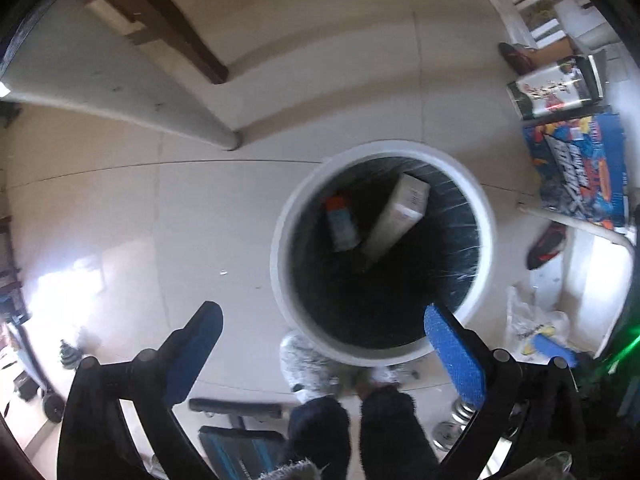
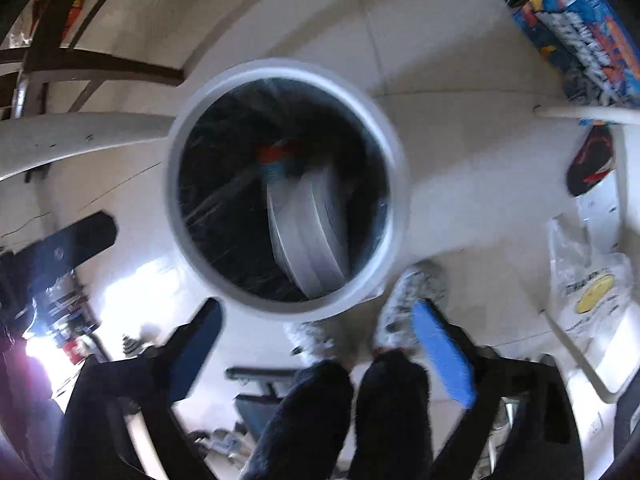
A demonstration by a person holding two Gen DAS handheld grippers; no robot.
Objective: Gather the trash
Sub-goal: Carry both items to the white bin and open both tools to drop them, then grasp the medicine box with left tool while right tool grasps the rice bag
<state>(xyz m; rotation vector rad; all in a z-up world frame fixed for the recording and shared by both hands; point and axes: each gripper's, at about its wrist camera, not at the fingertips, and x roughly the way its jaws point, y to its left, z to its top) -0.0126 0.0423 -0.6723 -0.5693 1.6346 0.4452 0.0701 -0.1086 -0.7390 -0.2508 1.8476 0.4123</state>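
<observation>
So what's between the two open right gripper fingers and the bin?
In the right wrist view, the person's furry slippers stand between the right gripper and the bin, touching its rim.

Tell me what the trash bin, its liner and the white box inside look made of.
Trash bin: likely plastic, with a smooth, matte white rim. Liner: thin black plastic film, with glossy, streaky creases. White box: probably cardboard, with flat matte faces, sharp edges and small print; motion blur leaves this unsure.
</observation>
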